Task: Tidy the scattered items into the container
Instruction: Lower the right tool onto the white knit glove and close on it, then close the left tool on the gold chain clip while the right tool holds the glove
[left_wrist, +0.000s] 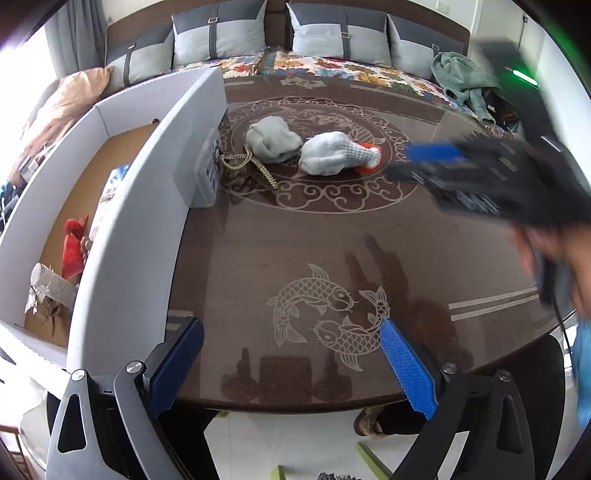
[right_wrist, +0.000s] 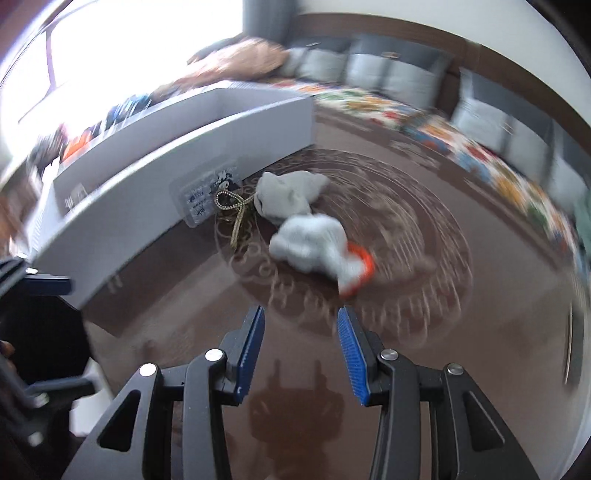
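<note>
Two grey work gloves lie mid-table: one plain (left_wrist: 271, 138) (right_wrist: 291, 190), one with orange tips (left_wrist: 338, 153) (right_wrist: 317, 247). A gold bead chain (left_wrist: 247, 168) (right_wrist: 236, 208) and a clear plastic card pack (left_wrist: 207, 173) (right_wrist: 205, 197) rest by the white box (left_wrist: 144, 206) (right_wrist: 155, 184). My left gripper (left_wrist: 291, 354) is open and empty over the near table edge. My right gripper (right_wrist: 301, 343) is open and empty, short of the orange-tipped glove; it shows blurred in the left wrist view (left_wrist: 428, 158).
The box on the left holds a red packet (left_wrist: 74, 243), a silver item (left_wrist: 51, 286) and a blue-white pack (left_wrist: 114, 184). A sofa with cushions (left_wrist: 332, 40) and a green cloth (left_wrist: 465, 81) runs behind the brown patterned table (left_wrist: 295, 240).
</note>
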